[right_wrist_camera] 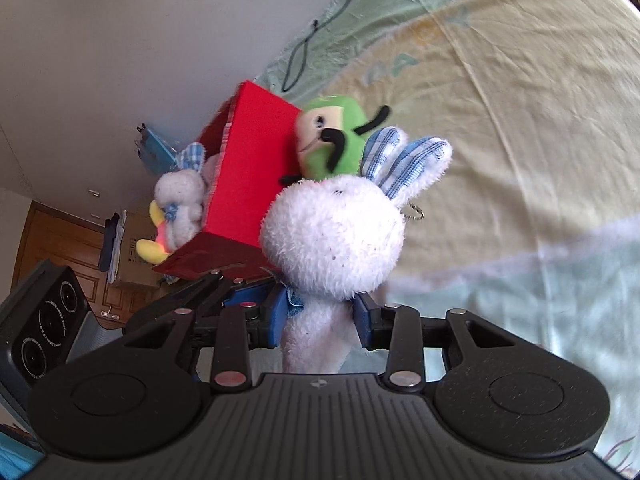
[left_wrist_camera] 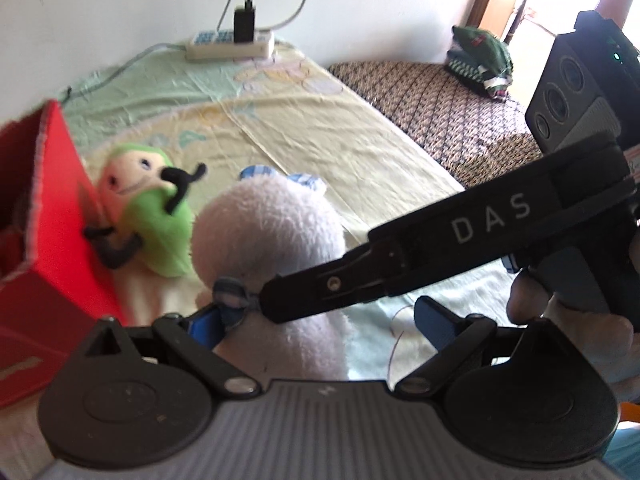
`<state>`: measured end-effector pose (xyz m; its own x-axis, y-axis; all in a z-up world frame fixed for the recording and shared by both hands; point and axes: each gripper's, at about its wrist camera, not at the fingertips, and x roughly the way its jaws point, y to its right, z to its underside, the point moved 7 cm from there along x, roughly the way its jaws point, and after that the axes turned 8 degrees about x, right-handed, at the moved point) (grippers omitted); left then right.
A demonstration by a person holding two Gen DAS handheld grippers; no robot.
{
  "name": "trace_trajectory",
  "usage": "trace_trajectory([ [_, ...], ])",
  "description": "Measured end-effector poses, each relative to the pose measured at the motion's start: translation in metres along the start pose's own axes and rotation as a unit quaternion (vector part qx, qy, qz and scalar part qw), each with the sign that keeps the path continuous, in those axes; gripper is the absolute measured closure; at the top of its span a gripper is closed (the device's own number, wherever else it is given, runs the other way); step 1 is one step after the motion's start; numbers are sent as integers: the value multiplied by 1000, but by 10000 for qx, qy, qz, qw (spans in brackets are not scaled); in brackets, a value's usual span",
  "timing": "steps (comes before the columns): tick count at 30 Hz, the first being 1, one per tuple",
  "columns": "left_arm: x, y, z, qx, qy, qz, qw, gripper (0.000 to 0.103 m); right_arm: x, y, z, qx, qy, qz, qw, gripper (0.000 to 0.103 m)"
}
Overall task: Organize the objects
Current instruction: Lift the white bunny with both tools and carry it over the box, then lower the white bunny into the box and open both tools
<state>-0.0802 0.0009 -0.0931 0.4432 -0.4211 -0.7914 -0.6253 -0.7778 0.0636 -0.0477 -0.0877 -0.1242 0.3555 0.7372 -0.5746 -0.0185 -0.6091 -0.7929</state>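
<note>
White plush rabbit [right_wrist_camera: 332, 236] with blue checked ears is upright between the blue pads of the right gripper [right_wrist_camera: 320, 316], which is clamped on its narrow body just under the round head, beside a small checked bow. It stands on the bed [right_wrist_camera: 520, 120], close in front of the red box [right_wrist_camera: 248, 176] and the green plush toy [right_wrist_camera: 332, 136] that leans against the box's outer wall. The box already has a grey plush rabbit [right_wrist_camera: 180, 196] and a yellow toy [right_wrist_camera: 150, 248] inside it.

Being a stuffed toy, it is probably very light and squashy; the pile gives under the pads, so the neck, thinner and firmer than the head, looks the safest place to hold. A grip on the head alone would likely slip or compress.

In the left wrist view, the left gripper [left_wrist_camera: 316, 320] is spread wide around the same rabbit [left_wrist_camera: 268, 236], gripping nothing, its pads apart from the fur as far as I can tell.
</note>
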Motion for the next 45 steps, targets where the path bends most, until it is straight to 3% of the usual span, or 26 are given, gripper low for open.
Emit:
trace_trajectory([
  [14, -88, -52, 8, 301, 874, -296, 9953, 8, 18, -100, 20, -944, 674, -13, 9933, 65],
  [19, -116, -75, 0, 364, 1273, -517, 9899, 8, 27, -137, 12, -1392, 911, -76, 9860, 65],
  [25, -128, -112, -6, 253, 1469, -732, 9861, 8, 52, -171, -1, -1942, 1025, -2, 9756, 65],
  [36, -107, -171, -6, -336, 1456, -622, 9868, 8, 104, -189, -35, -2421, 530, 417, 9679, 65],
  [45, -62, -187, 0, -779, 1011, -100, 9918, 10, 138, -178, -49, -2746, -209, 1487, 9498, 65],
])
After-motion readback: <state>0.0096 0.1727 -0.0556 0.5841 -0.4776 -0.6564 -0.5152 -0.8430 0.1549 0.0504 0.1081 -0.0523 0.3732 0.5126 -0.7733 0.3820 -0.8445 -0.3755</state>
